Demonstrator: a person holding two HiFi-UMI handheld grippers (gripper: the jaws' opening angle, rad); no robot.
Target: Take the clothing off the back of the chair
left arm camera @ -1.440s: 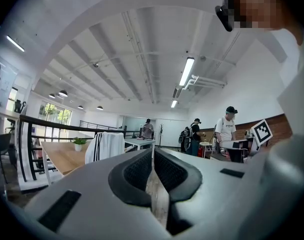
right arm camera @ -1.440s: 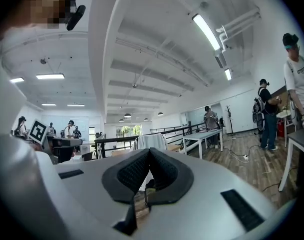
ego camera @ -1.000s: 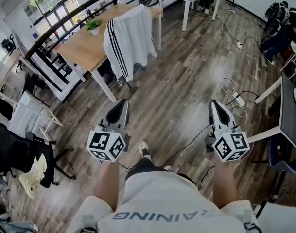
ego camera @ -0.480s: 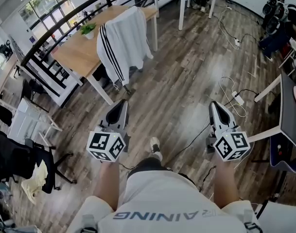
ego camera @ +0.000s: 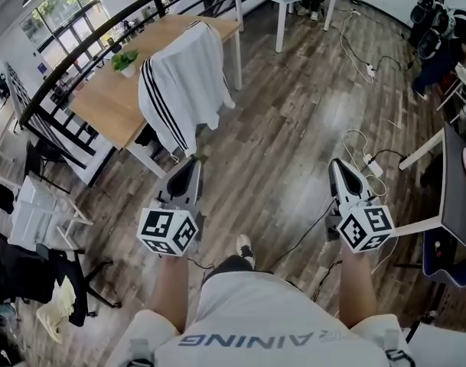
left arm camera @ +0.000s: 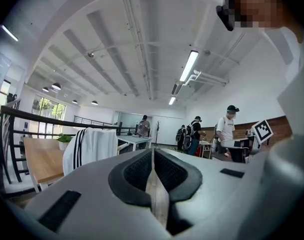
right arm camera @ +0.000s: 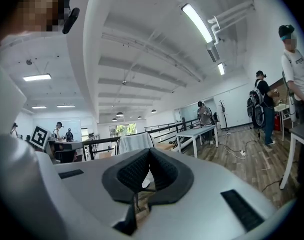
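Approach step: striped jacket (ego camera: 183,82) not yet reached.
L gripper (ego camera: 191,164) & R gripper (ego camera: 339,165) pressed together, empty; next: close in, spread jaws, pinch fabric.

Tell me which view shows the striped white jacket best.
Head view: the whole jacket shows, black stripes clear. Left gripper view shows it small, at left; right gripper view shows only its top, small and distant.
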